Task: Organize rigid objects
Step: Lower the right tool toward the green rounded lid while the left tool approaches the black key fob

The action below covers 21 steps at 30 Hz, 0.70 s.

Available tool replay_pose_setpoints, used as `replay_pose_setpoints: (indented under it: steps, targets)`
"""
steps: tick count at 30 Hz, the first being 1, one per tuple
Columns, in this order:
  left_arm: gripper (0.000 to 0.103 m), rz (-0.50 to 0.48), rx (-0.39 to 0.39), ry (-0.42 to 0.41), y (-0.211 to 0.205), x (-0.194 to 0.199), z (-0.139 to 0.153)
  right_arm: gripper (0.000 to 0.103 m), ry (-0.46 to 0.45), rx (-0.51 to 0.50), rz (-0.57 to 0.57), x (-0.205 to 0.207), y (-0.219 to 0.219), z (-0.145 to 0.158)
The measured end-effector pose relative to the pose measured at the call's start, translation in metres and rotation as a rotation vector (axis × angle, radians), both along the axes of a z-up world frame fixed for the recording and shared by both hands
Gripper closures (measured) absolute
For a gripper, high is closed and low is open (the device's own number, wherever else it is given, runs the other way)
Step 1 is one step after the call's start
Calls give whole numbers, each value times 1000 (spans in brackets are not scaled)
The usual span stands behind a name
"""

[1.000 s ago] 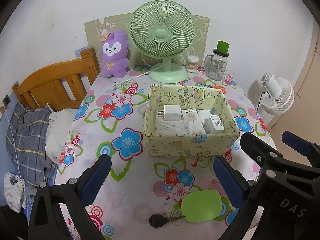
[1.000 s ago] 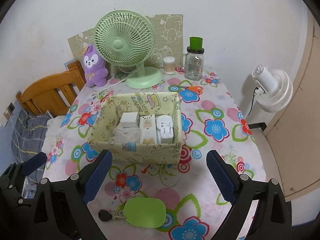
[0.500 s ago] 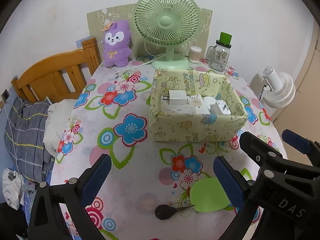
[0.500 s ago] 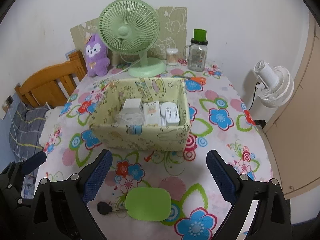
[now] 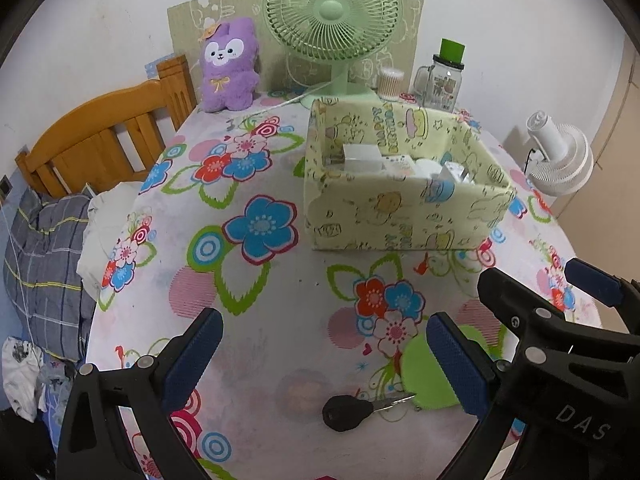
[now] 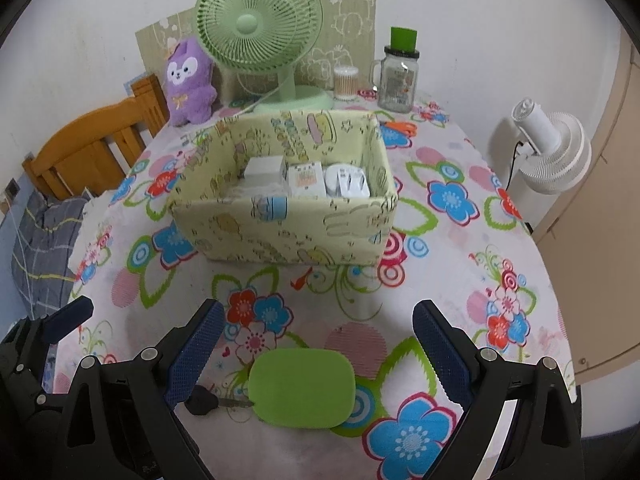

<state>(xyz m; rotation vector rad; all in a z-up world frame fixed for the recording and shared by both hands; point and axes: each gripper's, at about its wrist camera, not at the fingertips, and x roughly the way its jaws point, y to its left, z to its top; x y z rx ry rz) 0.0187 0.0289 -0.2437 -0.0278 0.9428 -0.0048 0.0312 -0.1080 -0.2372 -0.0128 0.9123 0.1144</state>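
Observation:
A flat green rounded case [image 6: 302,388] lies on the flowered tablecloth near the front edge. A black-headed key [image 6: 202,400] touches its left side. My right gripper [image 6: 318,308] hangs open just above the case, which sits between and slightly below its fingers. My left gripper [image 5: 320,320] is open too, over bare cloth. In its view the key [image 5: 348,418] lies below the gap and the case [image 5: 424,372] is partly behind its right finger. Behind them stands a yellow fabric box [image 6: 280,232] holding white chargers [image 6: 304,180].
At the back of the table stand a green desk fan [image 6: 260,32], a purple plush [image 6: 190,80], a swab tub [image 6: 346,82] and a green-lidded jar [image 6: 396,76]. A wooden chair [image 5: 100,136] and bedding are on the left, a white fan [image 6: 548,152] on the right.
Both grippers have sunk toward the table, so the box, case and key look closer and larger. Their jaws stay equally wide, and nothing on the table has moved.

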Motion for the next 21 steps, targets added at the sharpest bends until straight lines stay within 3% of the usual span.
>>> replay_pose_setpoints:
  steps: [21]
  targets:
    - [0, -16, -15, 48, 8, -19, -53, 6, 95, -4, -29, -11, 3, -62]
